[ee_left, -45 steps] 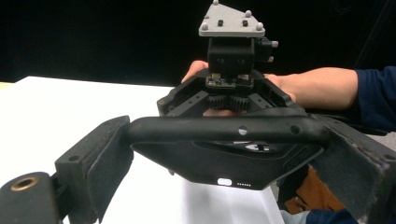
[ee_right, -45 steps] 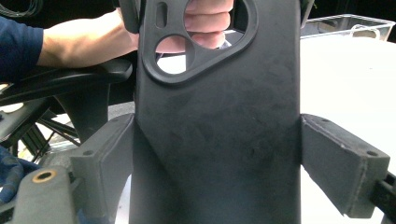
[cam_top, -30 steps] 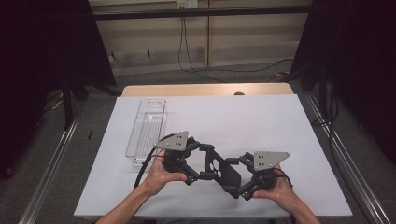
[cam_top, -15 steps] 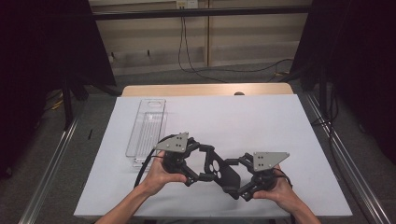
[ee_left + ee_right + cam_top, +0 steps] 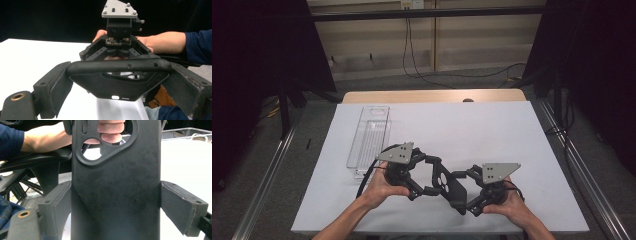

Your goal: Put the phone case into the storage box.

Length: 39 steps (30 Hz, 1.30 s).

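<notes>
**Phone case held between both grippers above the table**

A black phone case [image 5: 451, 187] is held between the left gripper [image 5: 424, 186] and the right gripper [image 5: 468, 196], raised off the white table [image 5: 492, 130] near its front edge. In the left gripper view the case [image 5: 120, 80] lies crosswise between the jaws, its top rim running from one pad to the other; both pads are pressed against its ends, so the gripper is taken to be clamped on it. In the right gripper view the case [image 5: 116, 187] stands lengthwise between the jaws, its camera cut-out at the far end. The near-side pad meets the case's edge, and the other sits at the opposite edge with hardly any gap, so this gripper too is judged to be clasping it, though less surely.

Beyond the left gripper, well apart from it, a clear tray [image 5: 368, 140] lies on the table with nothing seen in it.

As for progress, the pick-up is judged done: the case is off the table and shared by both grippers. No phone is seen in the case. What is left appears to be a handover or a turning of the case, then setting it down; which gripper is to let go cannot be told.
</notes>
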Tool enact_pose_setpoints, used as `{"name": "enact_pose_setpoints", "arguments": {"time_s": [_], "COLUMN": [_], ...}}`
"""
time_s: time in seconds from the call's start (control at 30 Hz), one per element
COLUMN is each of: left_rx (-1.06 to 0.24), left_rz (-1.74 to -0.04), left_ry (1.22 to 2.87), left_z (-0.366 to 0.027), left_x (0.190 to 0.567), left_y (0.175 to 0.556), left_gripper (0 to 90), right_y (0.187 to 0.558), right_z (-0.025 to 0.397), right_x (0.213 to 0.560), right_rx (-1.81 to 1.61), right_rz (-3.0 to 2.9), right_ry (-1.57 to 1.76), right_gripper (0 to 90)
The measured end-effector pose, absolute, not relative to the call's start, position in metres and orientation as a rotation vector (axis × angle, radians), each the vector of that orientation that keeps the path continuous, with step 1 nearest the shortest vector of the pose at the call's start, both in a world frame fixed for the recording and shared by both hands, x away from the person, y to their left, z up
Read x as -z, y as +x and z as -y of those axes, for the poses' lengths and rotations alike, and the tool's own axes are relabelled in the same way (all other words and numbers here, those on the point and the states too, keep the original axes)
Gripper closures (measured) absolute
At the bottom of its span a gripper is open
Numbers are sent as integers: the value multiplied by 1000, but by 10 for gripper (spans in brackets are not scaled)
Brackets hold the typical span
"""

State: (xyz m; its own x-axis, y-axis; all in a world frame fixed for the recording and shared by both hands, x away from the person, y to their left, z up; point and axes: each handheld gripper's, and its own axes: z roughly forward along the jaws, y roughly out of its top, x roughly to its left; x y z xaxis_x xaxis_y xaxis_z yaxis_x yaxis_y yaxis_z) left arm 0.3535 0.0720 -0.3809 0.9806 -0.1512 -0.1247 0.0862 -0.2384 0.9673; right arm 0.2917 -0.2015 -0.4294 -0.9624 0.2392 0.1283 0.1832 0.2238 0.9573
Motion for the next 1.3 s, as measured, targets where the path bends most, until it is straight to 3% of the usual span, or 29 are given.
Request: {"name": "enact_pose_setpoints", "arguments": {"time_s": [1.3], "left_rx": [204], "left_rz": [-3], "left_ry": [1830], "left_z": [-68], "left_x": [377], "left_y": [350], "left_gripper": [136], "right_y": [291], "right_z": [196], "right_x": [430], "right_rx": [-1799], "right_rz": [-2419], "right_ry": [418], "right_gripper": [144]}}
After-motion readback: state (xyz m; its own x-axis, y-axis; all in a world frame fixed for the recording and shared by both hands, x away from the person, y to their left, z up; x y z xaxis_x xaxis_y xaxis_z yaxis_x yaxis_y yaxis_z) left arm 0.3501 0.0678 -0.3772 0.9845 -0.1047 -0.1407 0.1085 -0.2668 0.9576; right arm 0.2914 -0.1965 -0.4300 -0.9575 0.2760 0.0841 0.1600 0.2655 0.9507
